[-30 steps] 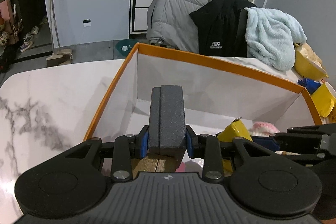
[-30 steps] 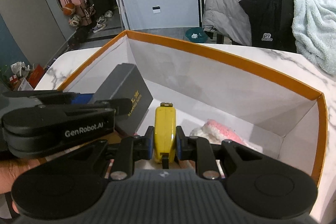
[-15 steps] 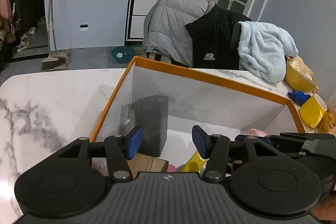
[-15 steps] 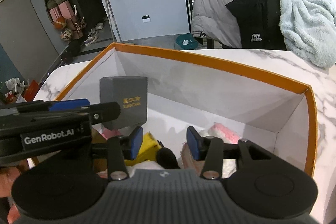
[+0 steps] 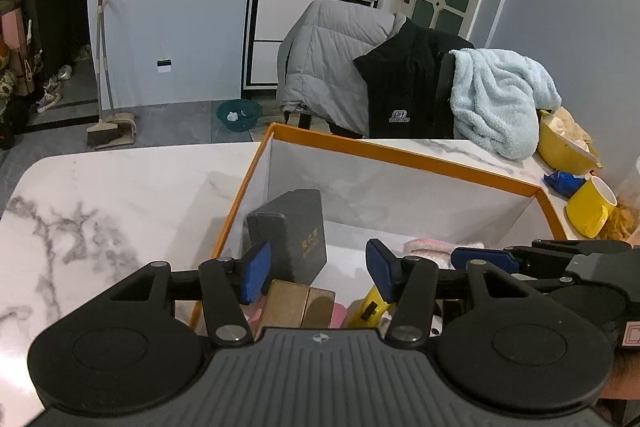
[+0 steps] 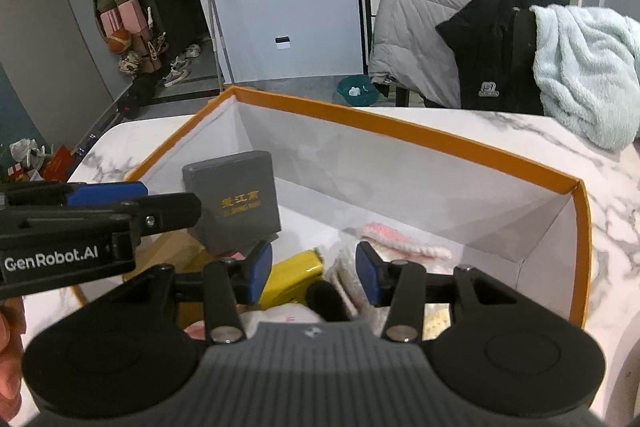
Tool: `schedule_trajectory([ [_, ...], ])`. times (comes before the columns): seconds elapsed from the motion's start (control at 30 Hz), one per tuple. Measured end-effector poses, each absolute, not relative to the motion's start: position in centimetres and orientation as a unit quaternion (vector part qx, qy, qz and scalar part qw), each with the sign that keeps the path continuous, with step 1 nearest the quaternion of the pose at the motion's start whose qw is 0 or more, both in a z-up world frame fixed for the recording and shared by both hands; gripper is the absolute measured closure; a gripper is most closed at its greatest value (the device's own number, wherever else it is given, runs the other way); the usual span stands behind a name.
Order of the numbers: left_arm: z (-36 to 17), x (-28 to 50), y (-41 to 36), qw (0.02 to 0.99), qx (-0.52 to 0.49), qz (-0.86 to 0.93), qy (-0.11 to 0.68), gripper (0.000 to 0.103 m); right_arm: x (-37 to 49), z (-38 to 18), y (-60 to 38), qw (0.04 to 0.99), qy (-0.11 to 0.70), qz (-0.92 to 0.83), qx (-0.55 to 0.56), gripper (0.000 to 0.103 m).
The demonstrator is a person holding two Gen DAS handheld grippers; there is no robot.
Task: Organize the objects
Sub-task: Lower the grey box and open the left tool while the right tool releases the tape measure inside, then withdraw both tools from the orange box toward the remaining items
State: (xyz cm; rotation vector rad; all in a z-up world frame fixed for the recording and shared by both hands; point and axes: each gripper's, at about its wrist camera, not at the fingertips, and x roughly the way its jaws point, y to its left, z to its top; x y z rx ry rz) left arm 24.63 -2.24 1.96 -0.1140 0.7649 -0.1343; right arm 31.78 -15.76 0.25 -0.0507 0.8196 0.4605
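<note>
The marble table [image 5: 120, 195] carries the orange-rimmed storage box [image 5: 400, 157], which stands open-topped with white inner walls. Jackets and a light-blue towel [image 5: 500, 99] hang over chairs just beyond the table's far edge. Outside the box, at its right end, a yellow bowl [image 5: 560, 147] and a yellow mug [image 5: 590, 207] stand on the table.

Inside the box, the dark grey case [image 6: 234, 199] stands upright near the left wall, its gold lettering facing the right wrist camera. A wooden block [image 5: 300, 307] lies in front of it. A yellow object [image 6: 294, 277] lies on the box floor beside the case, with a pink-and-white knitted item [image 6: 400, 243] further right. What the other small items under the grippers are cannot be told.

The left gripper [image 5: 318, 267] hangs above the left part of the box. Its jaws are spread; the pads touch nothing, and the grey case stands apart beyond them.

The right gripper [image 6: 314, 269] hangs above the middle of the box. Its jaws are likewise spread and empty, with the yellow object lying free below.
</note>
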Motion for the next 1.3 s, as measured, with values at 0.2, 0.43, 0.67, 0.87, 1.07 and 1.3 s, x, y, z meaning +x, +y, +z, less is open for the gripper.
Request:
schedule_trajectory([
  [0.2,4.0,22.9,-1.9,0.929,-0.051,-0.065,0.36,0.041,30.0,2.2,-15.1,0.896,0.376,0.233,-0.039,0.054],
  [0.43,6.4,20.9,-1.4,0.936,-0.05,-0.061,0.342,0.041,27.1,4.7,-14.1,0.901,0.355,0.246,-0.049,0.053],
  [0.67,8.8,18.6,-0.9,0.943,-0.048,-0.059,0.325,0.041,24.1,6.3,-13.9,0.903,0.34,0.256,-0.055,0.052],
  [0.87,10.1,16.5,-0.2,0.947,-0.048,-0.055,0.314,0.04,21.5,7.3,-14.0,0.907,0.322,0.265,-0.056,0.05],
  [1.07,9.8,14.4,0.9,0.946,-0.054,-0.05,0.316,0.04,19.0,7.7,-14.8,0.909,0.305,0.277,-0.063,0.048],
  [1.3,8.5,12.0,1.4,0.942,-0.057,-0.063,0.326,0.039,16.8,7.1,-15.6,0.904,0.302,0.294,-0.077,0.046],
])
